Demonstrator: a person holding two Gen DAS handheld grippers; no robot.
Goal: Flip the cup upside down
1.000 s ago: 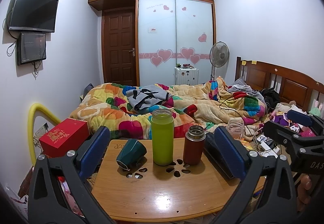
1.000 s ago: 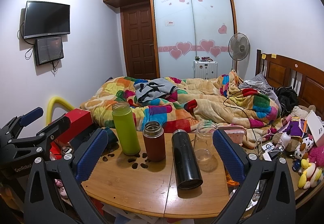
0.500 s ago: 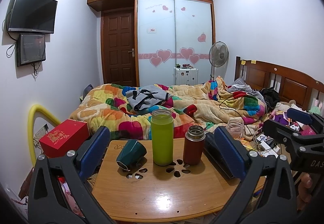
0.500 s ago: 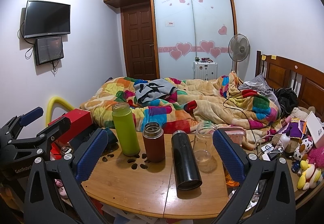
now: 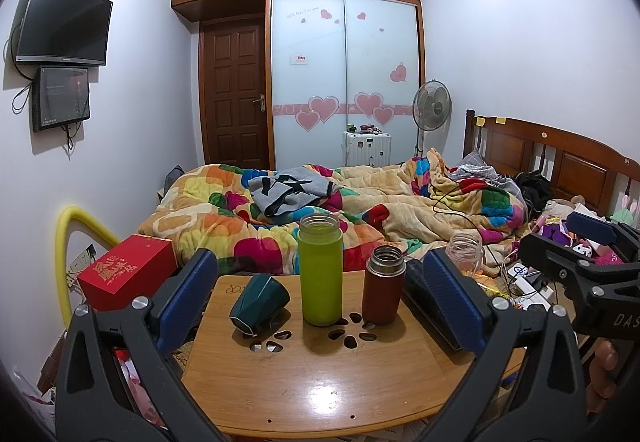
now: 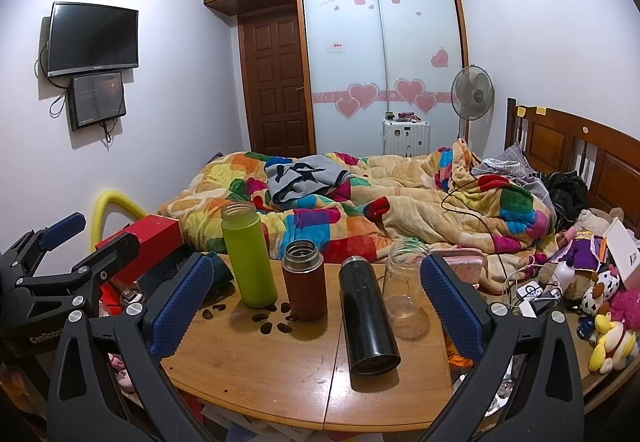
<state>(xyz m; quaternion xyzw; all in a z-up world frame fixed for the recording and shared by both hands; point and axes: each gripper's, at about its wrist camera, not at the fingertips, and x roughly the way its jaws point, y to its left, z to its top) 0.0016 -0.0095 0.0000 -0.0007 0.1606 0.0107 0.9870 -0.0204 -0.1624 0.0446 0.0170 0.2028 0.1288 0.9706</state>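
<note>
The left wrist view shows the dark green cup [image 5: 259, 299] clearly: it lies tilted on its side near the far left corner of the wooden counter [image 5: 320, 394], with its mouth turned toward the near left, and it has faceted walls. In the right wrist view the cup [image 6: 221, 271] is almost hidden behind the blue pad of a finger, only a small dark part is seen. The right wrist view alone shows the whole black flask [image 6: 369, 318], a smooth metal cylinder that stands near the middle of the counter [image 6: 272, 374], and the clear glass jar [image 6: 405, 290] just beside it toward the right edge.

The left gripper [image 5: 320, 296] has its jaws wide open and holds nothing; the cup, the lime green bottle [image 5: 321, 269] and the brown-red flask [image 5: 383, 290] are seen between its fingers. The right gripper [image 6: 316, 300] also has its jaws wide open and empty. The finger pads are blue with a dotted rubber texture.

The letters "DAS" are readable on the right gripper's black body in the left view, and "GenRobo" on the left gripper's body in the right view. The red box [image 5: 127, 273] beyond the left edge has gold writing that I cannot read. The counter has oval holes cut in a flower pattern.
</note>
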